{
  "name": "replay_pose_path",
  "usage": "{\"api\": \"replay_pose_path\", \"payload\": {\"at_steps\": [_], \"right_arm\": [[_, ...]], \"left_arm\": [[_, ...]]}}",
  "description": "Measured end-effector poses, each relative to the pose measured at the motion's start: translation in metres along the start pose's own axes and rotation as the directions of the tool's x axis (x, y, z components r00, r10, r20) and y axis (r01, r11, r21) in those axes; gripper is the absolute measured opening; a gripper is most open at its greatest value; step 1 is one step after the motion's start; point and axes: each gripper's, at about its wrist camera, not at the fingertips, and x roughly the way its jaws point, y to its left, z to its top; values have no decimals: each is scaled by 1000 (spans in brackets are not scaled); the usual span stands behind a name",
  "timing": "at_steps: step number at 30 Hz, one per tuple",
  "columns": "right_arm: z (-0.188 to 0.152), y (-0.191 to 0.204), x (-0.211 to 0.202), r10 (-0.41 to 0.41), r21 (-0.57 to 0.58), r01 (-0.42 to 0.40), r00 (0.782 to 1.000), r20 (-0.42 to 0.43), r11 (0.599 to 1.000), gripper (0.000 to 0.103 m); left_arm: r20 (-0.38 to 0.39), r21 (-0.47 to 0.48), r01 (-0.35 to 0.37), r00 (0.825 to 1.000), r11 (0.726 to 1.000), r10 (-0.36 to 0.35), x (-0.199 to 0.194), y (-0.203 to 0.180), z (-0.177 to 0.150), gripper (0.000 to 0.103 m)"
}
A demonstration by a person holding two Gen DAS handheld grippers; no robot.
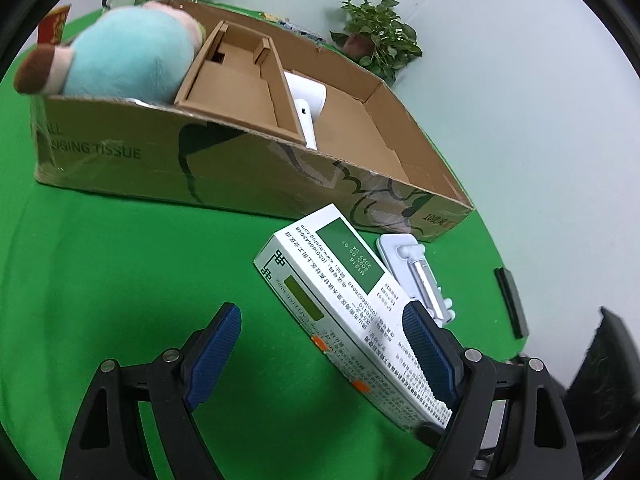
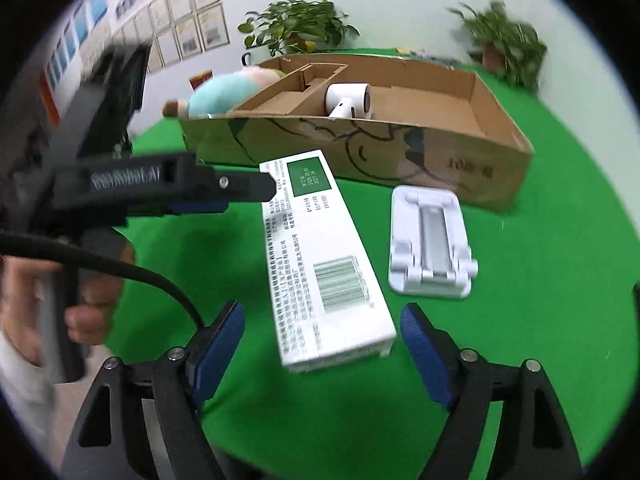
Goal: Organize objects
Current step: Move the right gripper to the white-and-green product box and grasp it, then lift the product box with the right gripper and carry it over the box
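The white carton [image 2: 320,256] lies flat on the green mat [image 2: 520,320] before the box [image 2: 360,148], long axis running away between the right gripper [image 2: 322,338]'s 2 open fingers; the left gripper [image 1: 322,346], also open, straddles it obliquely.

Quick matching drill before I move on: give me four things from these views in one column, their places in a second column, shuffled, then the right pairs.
Things:
1. plush toy
2. white hair dryer
3. white printed box
4. white folding stand

Places:
A. on the green cloth, between the printed box and the cloth's right edge
B. at the left end of the cardboard tray
C. inside the tray, right of the cardboard insert
D. on the green cloth, in front of the tray

Pairs: 1-B, 2-C, 3-D, 4-A
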Motion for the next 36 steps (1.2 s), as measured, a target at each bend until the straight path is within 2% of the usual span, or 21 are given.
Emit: {"api": "replay_pose_path", "payload": {"at_steps": [2,3,4,8,12,16,18,20,22,29,36], "right_arm": [[-1,-1,10,21,11,-20,999,-49,1000,74],[-3,1,13,49,27,-48,996,-71,998,64],[-5,6,12,86,38,-83,993,-85,996,63],[-6,19,2,120,85,-116,992,-43,990,64],[3,25,18,45,110,-37,996,-75,993,64],[2,27,20,36,126,-26,996,-84,992,63],[-4,24,16,63,162,-49,995,-80,986,62],[-10,20,12,128,219,-108,989,-79,970,62],[-14,20,7,154,248,-133,986,-70,960,61],[-19,27,-6,104,229,-93,994,-39,969,60],[-2,28,-42,29,185,-45,996,90,982,59]], "left_arm": [[-7,-13,7,1000,1000,-7,0,3,-1,82],[-8,-9,12,1000,1000,-12,-1,4,-2,83],[-7,-5,17,1000,1000,-17,-2,4,-3,82],[-14,-17,39,999,999,-39,-2,9,-6,81],[-28,-22,56,998,998,-57,4,11,-6,80],[-29,-46,82,996,996,-84,8,12,-4,74],[-31,-51,82,996,995,-83,10,13,-3,67],[-39,-48,73,996,996,-75,12,13,-2,58],[-49,-42,77,996,996,-79,14,12,-2,55],[-12,8,104,995,995,-104,3,-5,-1,48],[78,115,125,988,985,-134,-34,-46,26,46]]}}
